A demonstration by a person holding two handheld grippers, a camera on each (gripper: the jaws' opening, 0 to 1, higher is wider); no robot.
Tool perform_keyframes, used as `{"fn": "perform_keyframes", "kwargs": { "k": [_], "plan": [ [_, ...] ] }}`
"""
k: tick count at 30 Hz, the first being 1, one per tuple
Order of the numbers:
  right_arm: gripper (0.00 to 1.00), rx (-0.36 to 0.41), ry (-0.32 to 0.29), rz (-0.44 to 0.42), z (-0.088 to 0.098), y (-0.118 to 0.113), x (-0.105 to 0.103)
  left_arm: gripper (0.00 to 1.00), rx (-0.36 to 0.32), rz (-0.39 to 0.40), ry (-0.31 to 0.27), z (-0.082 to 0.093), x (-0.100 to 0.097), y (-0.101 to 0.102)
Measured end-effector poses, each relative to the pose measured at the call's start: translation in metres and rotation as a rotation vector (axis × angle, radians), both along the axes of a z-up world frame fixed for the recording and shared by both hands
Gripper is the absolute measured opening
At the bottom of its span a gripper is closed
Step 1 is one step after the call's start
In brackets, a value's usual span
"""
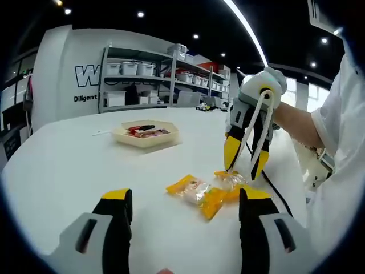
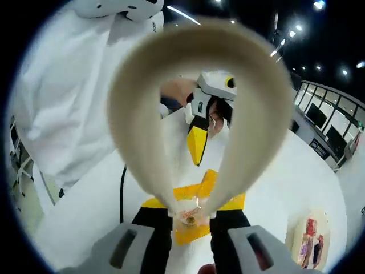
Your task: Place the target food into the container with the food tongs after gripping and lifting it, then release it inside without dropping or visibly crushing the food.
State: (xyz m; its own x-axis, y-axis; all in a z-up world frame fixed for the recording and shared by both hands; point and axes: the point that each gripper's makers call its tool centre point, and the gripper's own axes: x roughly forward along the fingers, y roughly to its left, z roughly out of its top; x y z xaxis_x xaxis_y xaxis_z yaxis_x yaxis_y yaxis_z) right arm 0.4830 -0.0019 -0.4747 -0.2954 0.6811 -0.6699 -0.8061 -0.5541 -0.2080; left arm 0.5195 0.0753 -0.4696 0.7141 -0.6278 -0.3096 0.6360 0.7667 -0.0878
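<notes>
Crinkly yellow-edged food packets (image 1: 201,194), clear and glossy in the middle, are lying on the smooth white table (image 1: 68,171) just ahead of the left gripper (image 1: 185,214), whose jaws are standing spread apart. The right gripper (image 2: 191,220) is pinching looped, cream-coloured plastic tongs (image 2: 142,114), whose tips are closing on one packet (image 2: 191,220). Farther off is sitting a pale hexagonal tray (image 1: 147,138).

My left gripper (image 1: 181,212) has grey bodies with black, yellow-tipped jaws. My right gripper (image 1: 246,161) is white-bodied, with yellow-tipped black jaws and a trailing black cable (image 1: 278,196). I wear a white sleeve (image 1: 336,120).
</notes>
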Motion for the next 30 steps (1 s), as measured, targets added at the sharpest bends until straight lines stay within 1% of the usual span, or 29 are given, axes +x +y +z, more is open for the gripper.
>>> {"fn": "perform_keyframes", "kwargs": {
  "k": [2, 4, 6, 7, 9, 11, 17, 19, 23, 25, 26, 27, 28, 29, 30],
  "plan": [
    [0.19, -0.012, 0.002, 0.018, -0.001, -0.001, 0.000, 0.76, 0.002, 0.002, 0.001, 0.000, 0.000, 0.000],
    [0.20, -0.036, 0.011, 0.053, -0.003, -0.003, -0.002, 0.76, 0.003, 0.003, 0.003, -0.001, 0.000, 0.001],
    [0.20, -0.029, 0.000, 0.068, -0.003, 0.000, -0.001, 0.76, 0.005, 0.006, 0.006, -0.002, 0.000, 0.002],
    [0.20, -0.033, 0.008, 0.070, -0.003, 0.001, -0.001, 0.76, 0.006, 0.008, 0.007, -0.002, 0.000, 0.002],
    [0.20, -0.037, 0.005, 0.079, -0.004, 0.001, -0.001, 0.76, 0.005, 0.008, 0.009, -0.003, 0.001, 0.002],
    [0.20, -0.049, 0.025, 0.080, -0.005, 0.001, -0.003, 0.76, 0.006, 0.009, 0.009, -0.002, 0.001, 0.002],
    [0.19, -0.071, 0.055, 0.040, -0.007, -0.002, -0.002, 0.76, 0.004, 0.008, 0.009, -0.002, 0.002, 0.002],
    [0.19, -0.074, 0.054, 0.004, -0.007, -0.003, 0.001, 0.76, 0.005, 0.006, 0.010, -0.003, 0.002, 0.001],
    [0.18, -0.079, 0.033, -0.035, -0.007, -0.011, 0.005, 0.76, 0.003, 0.004, 0.008, -0.002, 0.003, 0.001],
    [0.19, -0.090, 0.040, -0.076, -0.007, -0.017, 0.008, 0.76, 0.003, 0.002, 0.008, -0.002, 0.003, 0.000],
    [0.19, -0.089, 0.034, -0.096, -0.007, -0.019, 0.010, 0.76, 0.003, 0.001, 0.008, -0.002, 0.002, 0.000],
    [0.19, -0.100, 0.040, -0.141, -0.007, -0.024, 0.014, 0.76, 0.002, 0.000, 0.008, -0.002, 0.002, 0.000],
    [0.19, -0.093, 0.029, -0.139, -0.007, -0.025, 0.014, 0.76, 0.002, 0.000, 0.007, -0.002, 0.002, 0.000],
    [0.19, -0.101, 0.031, -0.167, -0.007, -0.029, 0.015, 0.76, 0.002, -0.001, 0.007, -0.002, 0.002, -0.001],
    [0.19, -0.095, 0.027, -0.165, -0.005, -0.030, 0.014, 0.76, 0.002, -0.002, 0.007, -0.002, 0.002, -0.001]
  ]
}}
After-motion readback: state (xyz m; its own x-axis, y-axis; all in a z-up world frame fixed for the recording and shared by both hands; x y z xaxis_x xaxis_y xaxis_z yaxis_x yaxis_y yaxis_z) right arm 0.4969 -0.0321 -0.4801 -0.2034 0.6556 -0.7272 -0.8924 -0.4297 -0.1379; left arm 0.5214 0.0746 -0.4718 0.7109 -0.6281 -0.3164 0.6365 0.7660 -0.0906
